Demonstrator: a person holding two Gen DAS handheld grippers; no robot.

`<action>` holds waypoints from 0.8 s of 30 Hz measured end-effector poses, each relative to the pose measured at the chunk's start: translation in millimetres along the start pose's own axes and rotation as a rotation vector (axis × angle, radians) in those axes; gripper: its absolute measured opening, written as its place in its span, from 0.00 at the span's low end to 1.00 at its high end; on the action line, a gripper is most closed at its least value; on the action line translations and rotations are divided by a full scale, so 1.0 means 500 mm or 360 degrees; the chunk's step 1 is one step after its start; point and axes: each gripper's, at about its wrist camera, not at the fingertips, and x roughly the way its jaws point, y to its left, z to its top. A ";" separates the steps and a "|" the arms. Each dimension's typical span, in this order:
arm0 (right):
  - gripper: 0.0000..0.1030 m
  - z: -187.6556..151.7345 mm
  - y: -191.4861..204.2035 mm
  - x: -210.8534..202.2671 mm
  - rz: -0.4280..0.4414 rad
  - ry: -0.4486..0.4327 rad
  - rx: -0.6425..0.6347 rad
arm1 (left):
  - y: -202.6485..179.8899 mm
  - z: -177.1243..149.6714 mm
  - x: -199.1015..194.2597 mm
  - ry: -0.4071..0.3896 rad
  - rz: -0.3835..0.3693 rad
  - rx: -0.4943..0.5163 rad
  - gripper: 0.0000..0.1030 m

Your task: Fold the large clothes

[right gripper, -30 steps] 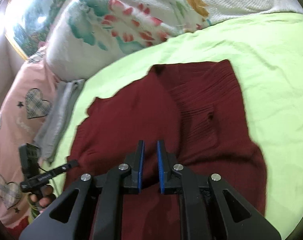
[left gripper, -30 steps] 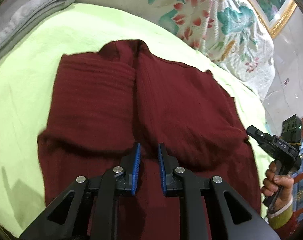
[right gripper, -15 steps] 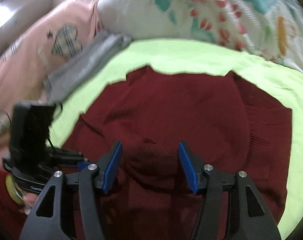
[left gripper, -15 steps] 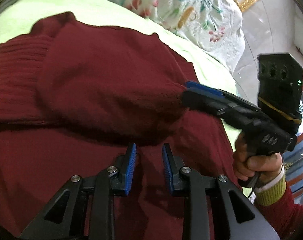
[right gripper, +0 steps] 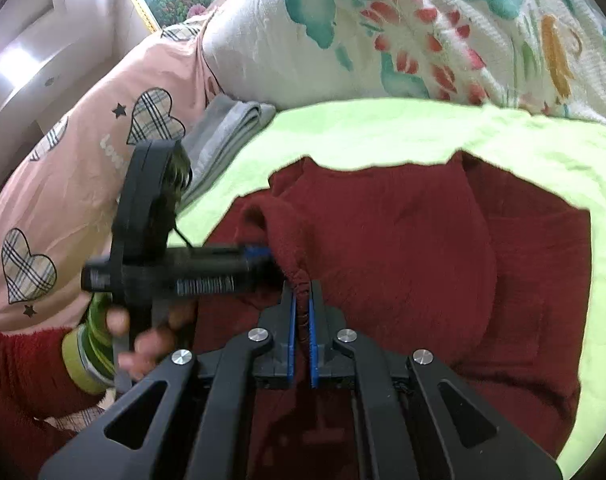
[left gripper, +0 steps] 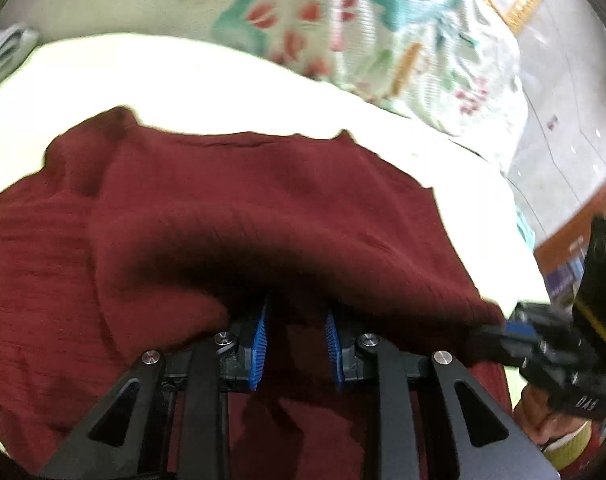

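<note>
**Dark red sweater half-folded on the green bedspread, hem pinched in your right claw**

Your largest thing is the lime-green bedspread (right gripper: 383, 132); the dark red knit sweater (right gripper: 403, 240) lies across its middle, thick, ribbed, doubled over itself with a raised fold bulging toward you. Its long axis runs side to side across both views, the straight far edge facing the flowered quilt (right gripper: 423, 32).

Your right gripper (right gripper: 300, 312) is clamped tight on a bunched, seamed edge of the sweater, blue pads pressed on either side of it. Your left gripper (left gripper: 295, 340) has its pads a little apart and closing, with sweater cloth draped over the tips and lying between them; whether they pinch it you cannot tell.

Only the right view shows the pink heart-print pillow (right gripper: 63, 208), the folded grey cloth (right gripper: 227, 136) beside it, and your left hand (right gripper: 143, 340) on its handle. Only the left view, blurred, shows the tiled floor (left gripper: 563, 128) beyond the bed.
</note>
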 end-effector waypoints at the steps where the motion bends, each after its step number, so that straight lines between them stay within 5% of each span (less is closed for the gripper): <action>1: 0.06 -0.011 0.001 0.006 0.0016 0.0021 -0.0002 | 0.009 -0.004 -0.006 -0.0019 0.0018 -0.0014 0.24; 5: 0.10 -0.038 0.012 0.027 0.0038 0.0093 -0.0039 | 0.088 -0.045 -0.063 -0.0106 0.0045 -0.0180 0.24; 7: 0.40 -0.050 0.008 0.041 0.0065 0.0143 0.0004 | 0.118 -0.062 -0.080 -0.0108 0.0058 -0.0243 0.24; 10: 0.42 -0.061 -0.002 0.035 0.0028 0.0081 0.0052 | 0.143 -0.097 -0.111 -0.0074 -0.0023 -0.0326 0.24; 13: 0.42 -0.050 -0.015 0.030 0.0014 0.0054 0.0100 | 0.097 -0.121 -0.108 -0.0016 -0.0143 -0.0215 0.24; 15: 0.39 -0.039 -0.018 0.036 -0.0062 0.0079 0.0078 | 0.050 -0.129 -0.094 0.0025 -0.0216 -0.0115 0.26; 18: 0.04 -0.020 -0.025 0.048 -0.0088 0.0124 0.0074 | -0.008 -0.130 -0.062 0.0086 -0.0294 -0.0007 0.27; 24: 0.03 0.051 -0.009 0.001 -0.0010 -0.0039 0.0030 | -0.084 -0.080 0.009 0.0137 -0.0342 0.0107 0.26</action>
